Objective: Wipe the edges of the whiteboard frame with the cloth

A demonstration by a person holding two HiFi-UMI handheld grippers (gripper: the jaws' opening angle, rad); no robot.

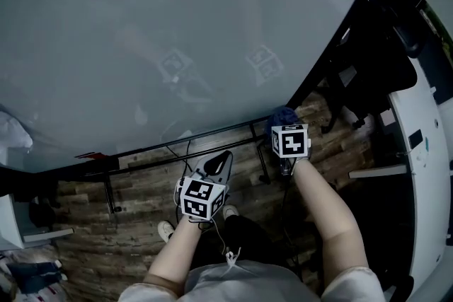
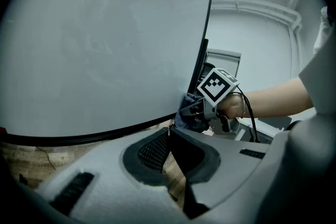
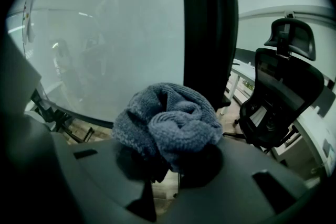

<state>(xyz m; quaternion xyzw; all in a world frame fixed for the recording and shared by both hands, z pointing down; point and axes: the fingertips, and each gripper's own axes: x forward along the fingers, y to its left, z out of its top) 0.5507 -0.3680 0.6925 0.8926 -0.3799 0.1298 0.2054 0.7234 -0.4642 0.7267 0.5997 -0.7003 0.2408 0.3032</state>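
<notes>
While the right gripper [image 3: 172, 164] pinches it, the ribbed-knit cloth [image 3: 168, 128] bunches roundly.

Quick tally: one left hand-held gripper [image 1: 214, 167] plus one right hand-held gripper [image 3: 176, 168], so two total. One cloth [image 3: 168, 123], one whiteboard [image 1: 177, 32], one office chair [image 3: 286, 92]. Also two shoes [image 1: 165, 230].
</notes>
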